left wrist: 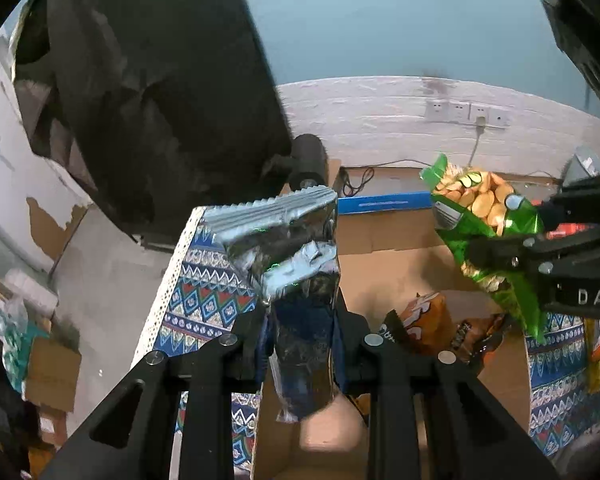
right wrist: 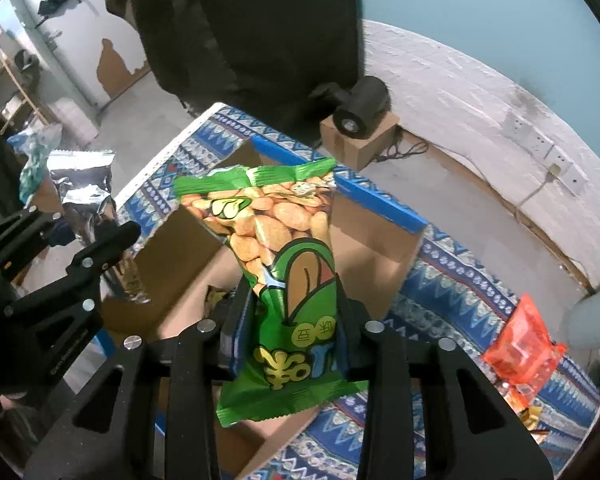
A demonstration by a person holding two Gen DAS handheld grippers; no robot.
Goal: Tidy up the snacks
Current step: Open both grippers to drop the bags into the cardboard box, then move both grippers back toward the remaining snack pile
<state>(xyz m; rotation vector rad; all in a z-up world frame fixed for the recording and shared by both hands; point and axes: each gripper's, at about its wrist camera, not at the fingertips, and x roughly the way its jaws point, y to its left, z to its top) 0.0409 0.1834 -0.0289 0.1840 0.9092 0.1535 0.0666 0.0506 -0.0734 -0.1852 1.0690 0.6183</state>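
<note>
My left gripper is shut on a silver foil snack bag and holds it upright above the open cardboard box. My right gripper is shut on a green bean snack bag and holds it over the same box. The green bag and the right gripper show at the right of the left wrist view. The silver bag and left gripper show at the left of the right wrist view. An orange snack bag lies inside the box.
The box sits on a blue patterned cloth. A red-orange packet lies on the cloth at right, near a white cup. A black camera stands on a small carton behind. A large dark panel stands at back left.
</note>
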